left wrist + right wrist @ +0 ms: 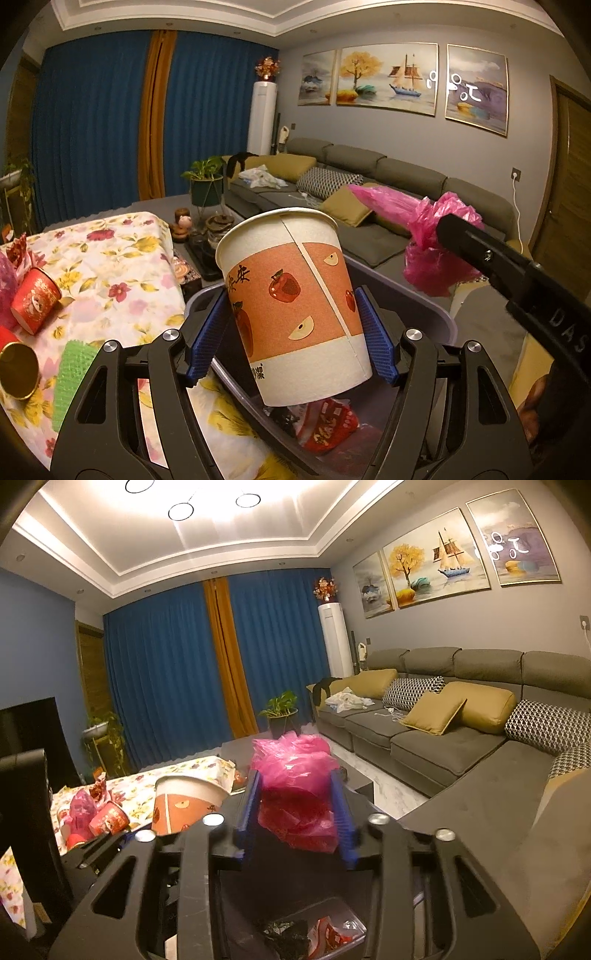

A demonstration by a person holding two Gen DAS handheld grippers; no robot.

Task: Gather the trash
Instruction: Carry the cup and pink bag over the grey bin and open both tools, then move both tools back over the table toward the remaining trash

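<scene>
My left gripper is shut on an orange-and-white paper cup, held upright and slightly tilted above a grey trash bin. A red snack wrapper lies inside the bin. My right gripper is shut on a crumpled pink plastic bag, also above the bin. The right gripper and its bag show in the left wrist view at the right. The cup shows in the right wrist view at the left.
A table with a floral cloth stands left of the bin, holding a red paper cup, a gold-rimmed cup, a green item and pink wrappers. A grey sofa runs along the right.
</scene>
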